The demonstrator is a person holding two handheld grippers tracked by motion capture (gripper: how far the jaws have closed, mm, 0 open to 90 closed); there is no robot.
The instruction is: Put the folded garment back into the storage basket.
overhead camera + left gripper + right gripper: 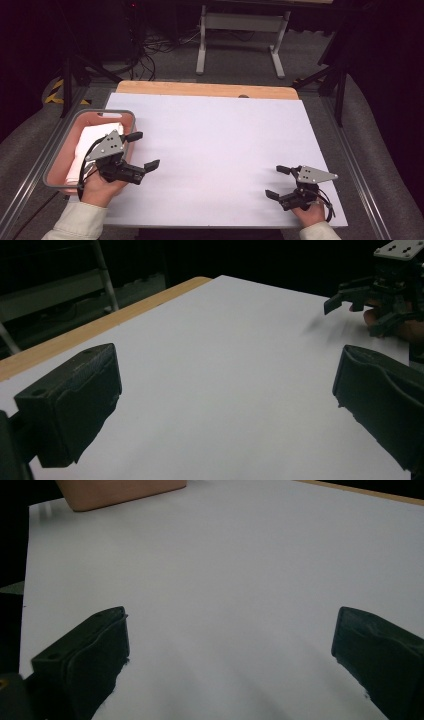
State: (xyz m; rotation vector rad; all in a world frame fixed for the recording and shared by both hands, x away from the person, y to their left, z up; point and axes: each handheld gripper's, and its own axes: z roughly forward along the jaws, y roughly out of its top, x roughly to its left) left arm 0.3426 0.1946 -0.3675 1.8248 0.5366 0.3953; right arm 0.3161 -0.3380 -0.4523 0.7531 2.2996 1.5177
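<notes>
- High view: my left tool (141, 149) hangs wide open and empty beside the pink plastic basket with grey rim (59, 184) at the white tabletop (215, 145)'s left edge; white folded cloth (92, 137) lies inside, probably my target. My right tool (277, 181), gaping and empty, waits near the front-right corner.
- Left gripper view: bare tabletop between the jaws; nothing blocks.
- Right gripper view: the basket sits well apart at the far corner.

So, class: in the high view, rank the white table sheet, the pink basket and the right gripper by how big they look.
1. White table sheet, by far the largest.
2. Pink basket, at the sheet's left edge.
3. Right gripper, smallest, fingers apart.
No close calls here.
</notes>
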